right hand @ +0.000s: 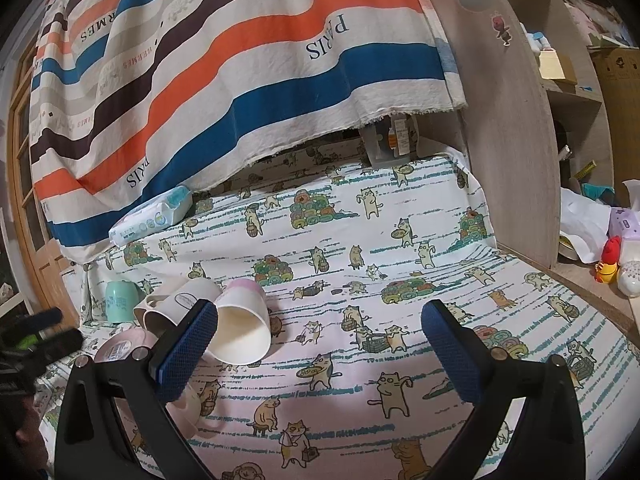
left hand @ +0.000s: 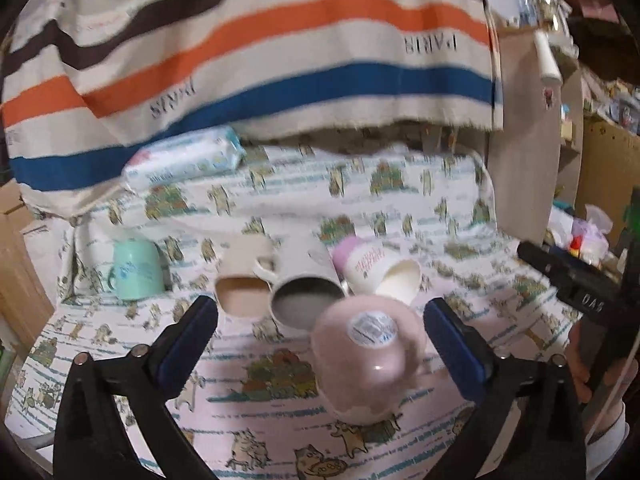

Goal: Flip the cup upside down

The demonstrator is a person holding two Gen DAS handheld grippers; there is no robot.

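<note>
A pink cup (left hand: 366, 360) stands upside down on the cat-print cloth (left hand: 260, 408), a round sticker on its base. My left gripper (left hand: 320, 328) is open, its jaws wide on either side of the cup and not touching it. The pink cup also shows at the left of the right wrist view (right hand: 120, 346), partly behind my left finger. My right gripper (right hand: 320, 344) is open and empty over bare cloth (right hand: 360, 380), to the right of the cups.
Behind the pink cup lie a beige mug (left hand: 244, 280), a white mug (left hand: 304, 292) and a white-and-pink cup (left hand: 376, 272) on their sides. A mint cup (left hand: 136, 268) stands upside down at the left. A wipes pack (left hand: 184, 162) lies under the hanging striped cloth (left hand: 280, 60). A wooden panel (right hand: 512, 140) borders the right.
</note>
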